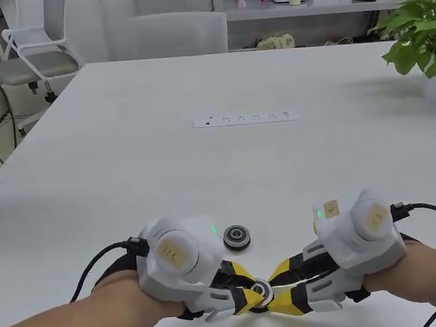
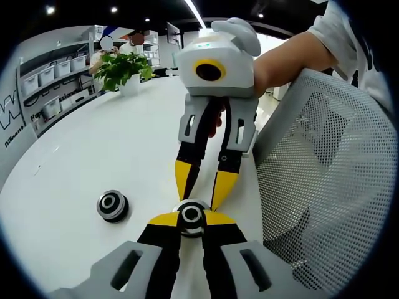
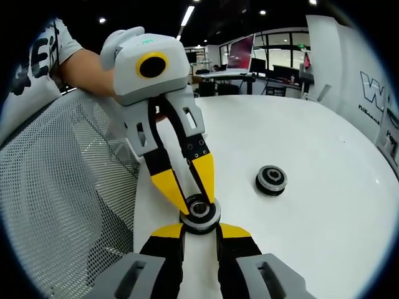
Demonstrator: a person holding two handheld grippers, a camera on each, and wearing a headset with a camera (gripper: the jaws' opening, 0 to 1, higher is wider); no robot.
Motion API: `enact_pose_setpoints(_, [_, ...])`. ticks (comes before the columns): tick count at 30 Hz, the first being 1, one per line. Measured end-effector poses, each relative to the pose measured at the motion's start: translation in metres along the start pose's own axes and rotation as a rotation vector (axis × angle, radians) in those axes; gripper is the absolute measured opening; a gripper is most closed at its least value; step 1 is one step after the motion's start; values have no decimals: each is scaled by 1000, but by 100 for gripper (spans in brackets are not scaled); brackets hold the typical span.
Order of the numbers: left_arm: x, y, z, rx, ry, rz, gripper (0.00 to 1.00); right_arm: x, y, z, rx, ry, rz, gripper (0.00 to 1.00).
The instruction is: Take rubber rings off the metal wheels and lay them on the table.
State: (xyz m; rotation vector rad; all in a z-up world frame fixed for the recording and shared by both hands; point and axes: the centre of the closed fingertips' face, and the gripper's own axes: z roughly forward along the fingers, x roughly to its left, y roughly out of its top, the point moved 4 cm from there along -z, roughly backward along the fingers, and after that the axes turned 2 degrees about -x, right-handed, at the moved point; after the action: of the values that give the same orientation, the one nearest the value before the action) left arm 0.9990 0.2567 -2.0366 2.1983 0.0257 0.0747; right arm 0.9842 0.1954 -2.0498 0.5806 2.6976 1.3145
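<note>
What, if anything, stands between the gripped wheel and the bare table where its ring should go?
Nothing visible does. The left gripper and right gripper clamp the wheel by the table's near edge; the second wheel lies apart, beyond them.

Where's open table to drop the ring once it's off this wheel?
Wide bare table lies between the spare wheel and the power strip, and left of both. Crowded: the near edge, where left tool and right tool meet on the held wheel, spare wheel just beyond.
</note>
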Motion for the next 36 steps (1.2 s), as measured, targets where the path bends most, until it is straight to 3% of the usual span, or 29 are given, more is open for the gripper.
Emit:
enact_pose_setpoints(11, [0,0,0,-3,1,-3,7,-1,-3,-2,-19,4,66,15])
enact_pose_setpoints(13, [0,0,0,-4,0,-4,7,-2,-8,-3,9,-2,58,1])
enact_pose_setpoints(15, [-1,0,0,-4,-1,-4,7,-2,-7,-3,-9,-1,111,2])
enact_pose_setpoints(20, [-1,0,0,-5,-1,-4,7,-2,-7,-2,3,-4,85,2])
enact_pose_setpoints(30, [-1,0,1,-5,0,-4,7,-2,-9,-3,-4,-3,168,0])
enact_pose_setpoints(36, [-1,0,1,-5,1,-3,7,-3,-10,-3,-14,-7,172,0])
